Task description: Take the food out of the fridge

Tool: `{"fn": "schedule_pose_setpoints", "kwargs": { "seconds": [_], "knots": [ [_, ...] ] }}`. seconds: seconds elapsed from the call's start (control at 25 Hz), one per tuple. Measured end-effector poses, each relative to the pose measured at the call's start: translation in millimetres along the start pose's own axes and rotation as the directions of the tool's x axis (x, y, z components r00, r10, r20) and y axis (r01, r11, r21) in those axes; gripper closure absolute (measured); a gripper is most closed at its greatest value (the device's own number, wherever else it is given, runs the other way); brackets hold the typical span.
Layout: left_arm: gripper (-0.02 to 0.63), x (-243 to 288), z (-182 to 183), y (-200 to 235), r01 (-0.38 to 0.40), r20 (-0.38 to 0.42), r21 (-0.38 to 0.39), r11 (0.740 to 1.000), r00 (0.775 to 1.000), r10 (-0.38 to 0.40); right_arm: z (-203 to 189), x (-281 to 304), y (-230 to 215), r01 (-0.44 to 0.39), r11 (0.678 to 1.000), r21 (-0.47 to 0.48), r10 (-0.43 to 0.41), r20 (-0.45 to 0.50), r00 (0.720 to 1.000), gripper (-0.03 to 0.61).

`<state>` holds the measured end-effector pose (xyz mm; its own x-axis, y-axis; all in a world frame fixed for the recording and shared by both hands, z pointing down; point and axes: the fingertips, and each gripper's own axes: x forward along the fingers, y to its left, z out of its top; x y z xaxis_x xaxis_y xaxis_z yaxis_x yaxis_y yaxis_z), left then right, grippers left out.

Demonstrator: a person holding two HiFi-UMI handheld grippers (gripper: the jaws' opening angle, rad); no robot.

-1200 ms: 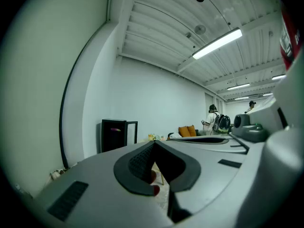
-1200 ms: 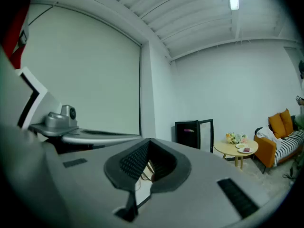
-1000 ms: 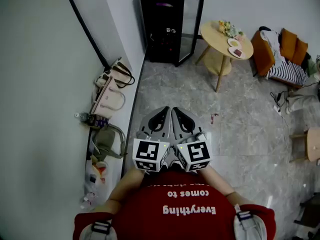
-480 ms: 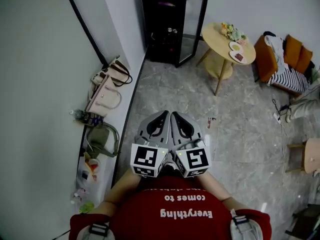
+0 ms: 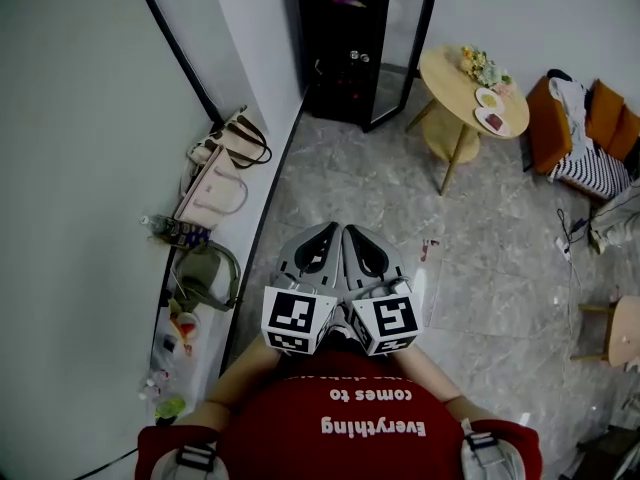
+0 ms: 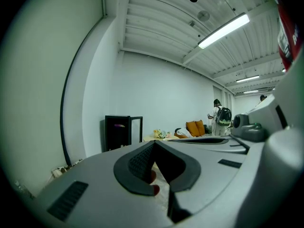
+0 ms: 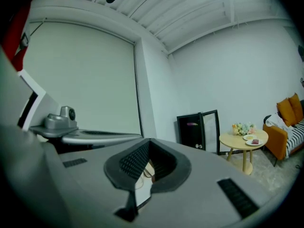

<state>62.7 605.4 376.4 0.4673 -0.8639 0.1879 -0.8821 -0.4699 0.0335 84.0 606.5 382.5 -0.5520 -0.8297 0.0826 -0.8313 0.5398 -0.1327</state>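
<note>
The black fridge (image 5: 335, 48) stands against the far wall with its glass door (image 5: 408, 53) swung open to the right. Small pale items show on a shelf inside (image 5: 352, 60). It also shows far ahead in the left gripper view (image 6: 117, 133) and the right gripper view (image 7: 191, 129). My left gripper (image 5: 333, 231) and right gripper (image 5: 351, 233) are held side by side close to my chest, both shut and empty, well short of the fridge. Their shut tips show in their own views (image 6: 154, 144) (image 7: 149, 141).
A round wooden table (image 5: 452, 80) right of the fridge carries flowers and two plates of food (image 5: 492, 109). Handbags (image 5: 218, 178) line the left wall. An orange sofa (image 5: 592, 128) and a stool (image 5: 622, 320) stand at the right. A person with a backpack (image 6: 221, 118) stands far off.
The fridge and table have shifted right in the head view as I moved over the floor. Both grippers stay shut, together in front of my chest.
</note>
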Motion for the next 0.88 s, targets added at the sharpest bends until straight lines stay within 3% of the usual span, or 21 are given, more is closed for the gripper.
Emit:
{"fn": "schedule_pose_setpoints", "kwargs": {
  "seconds": [0.44,0.88],
  "knots": [
    [0.607,93.0,1.6,57.0,0.060,-0.039,-0.029,0.998,0.997,-0.061,-1.8,93.6,-53.9,0.060,0.998,0.012,-0.059,-0.048,0.997,0.568],
    [0.607,211.7,53.4,168.6,0.106,0.010,-0.010,0.994,0.994,-0.106,45.1,249.4,-105.8,0.105,0.994,-0.027,-0.105,-0.002,0.994,0.568]
  ]
}}
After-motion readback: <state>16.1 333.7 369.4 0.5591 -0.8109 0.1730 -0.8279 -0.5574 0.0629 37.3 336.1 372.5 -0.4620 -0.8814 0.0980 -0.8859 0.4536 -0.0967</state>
